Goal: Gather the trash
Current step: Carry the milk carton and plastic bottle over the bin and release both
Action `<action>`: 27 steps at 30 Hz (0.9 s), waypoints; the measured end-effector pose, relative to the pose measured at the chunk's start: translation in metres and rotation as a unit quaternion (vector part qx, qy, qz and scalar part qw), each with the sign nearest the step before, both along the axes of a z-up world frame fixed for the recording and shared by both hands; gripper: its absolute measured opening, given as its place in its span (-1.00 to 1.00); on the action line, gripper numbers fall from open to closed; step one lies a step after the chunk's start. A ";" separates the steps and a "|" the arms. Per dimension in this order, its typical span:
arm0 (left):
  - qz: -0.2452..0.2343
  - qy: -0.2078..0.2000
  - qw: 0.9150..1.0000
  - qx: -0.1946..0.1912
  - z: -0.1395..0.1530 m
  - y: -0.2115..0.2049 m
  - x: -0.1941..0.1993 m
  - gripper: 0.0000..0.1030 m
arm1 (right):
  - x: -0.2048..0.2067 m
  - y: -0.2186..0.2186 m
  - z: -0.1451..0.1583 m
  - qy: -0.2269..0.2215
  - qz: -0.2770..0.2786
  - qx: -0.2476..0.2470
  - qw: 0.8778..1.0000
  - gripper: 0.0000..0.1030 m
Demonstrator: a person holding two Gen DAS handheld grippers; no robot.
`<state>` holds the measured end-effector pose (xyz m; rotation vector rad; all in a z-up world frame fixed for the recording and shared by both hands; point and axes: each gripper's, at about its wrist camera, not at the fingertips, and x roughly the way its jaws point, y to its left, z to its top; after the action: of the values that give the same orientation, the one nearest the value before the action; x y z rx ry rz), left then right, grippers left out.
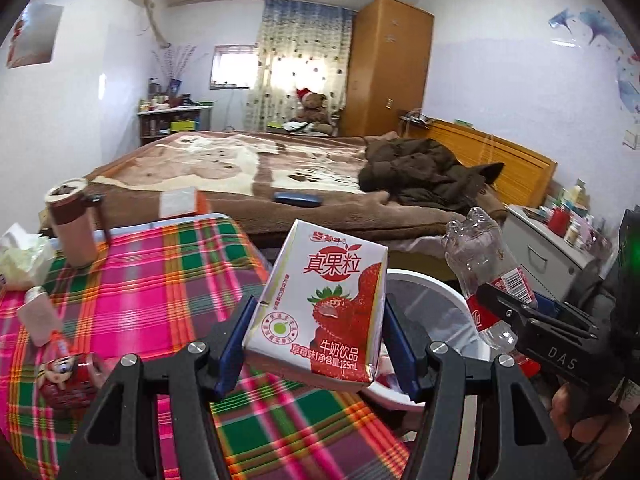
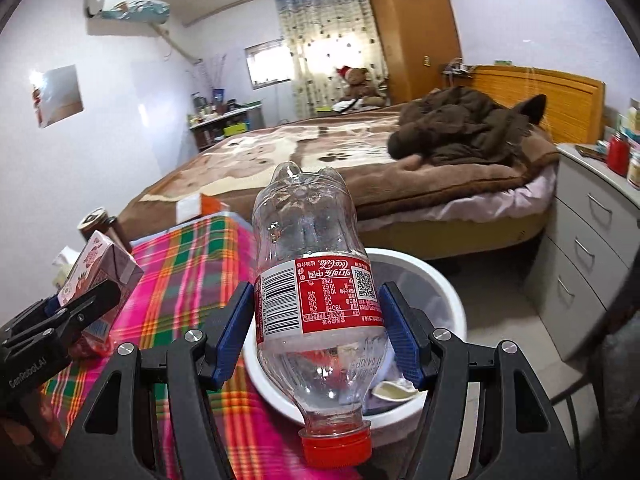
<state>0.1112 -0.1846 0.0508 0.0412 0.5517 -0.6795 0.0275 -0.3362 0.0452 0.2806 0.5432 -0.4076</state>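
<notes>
1. The left gripper (image 1: 316, 340) has its jaws clamped on the sides of a strawberry milk carton (image 1: 320, 304), held up in the air just past the desk's near corner.
2. The right gripper (image 2: 318, 336) has its jaws closed on the labelled middle of an empty plastic bottle (image 2: 312, 280), red cap toward the camera, base pointing away.
3. The white trash bin (image 2: 448, 292) stands on the floor just beside the desk (image 1: 168, 280), between it and the bed (image 1: 248, 168). The bottle hangs over its near rim; the carton sits nearer the desk edge.
4. To do it well, I would bring each piece squarely over the bin's mouth before letting go, one at a time, so the grippers do not knock together.
5. Room is tight: desk edge on the left, a drawer cabinet (image 2: 592, 240) on the right, bed ahead. The space above the bin looks open.
</notes>
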 end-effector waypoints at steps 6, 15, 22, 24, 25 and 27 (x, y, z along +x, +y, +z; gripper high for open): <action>-0.028 0.010 1.000 0.009 -0.009 -0.030 -0.005 0.24 | -0.003 -0.015 -0.010 0.022 -0.019 -0.001 1.000 0.27; -0.046 0.031 0.998 0.028 -0.022 -0.066 -0.003 0.24 | 0.000 -0.041 -0.031 0.055 -0.031 0.019 0.998 0.27; -0.061 0.043 0.997 0.034 -0.028 -0.086 0.000 0.24 | 0.007 -0.055 -0.040 0.084 -0.034 0.024 0.996 0.28; -0.063 0.051 0.996 0.036 -0.030 -0.089 0.002 0.27 | 0.009 -0.056 -0.041 0.090 -0.031 0.022 0.995 0.28; -0.061 0.054 0.996 0.038 -0.031 -0.090 0.002 0.33 | 0.010 -0.055 -0.042 0.094 -0.029 0.022 0.995 0.28; -0.062 0.054 0.996 0.037 -0.031 -0.089 0.000 0.36 | 0.010 -0.055 -0.042 0.098 -0.030 0.019 0.995 0.28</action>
<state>0.1113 -0.2737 0.0198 0.1092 0.6818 -0.7863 0.0373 -0.3910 0.0027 0.2949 0.7365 -0.4864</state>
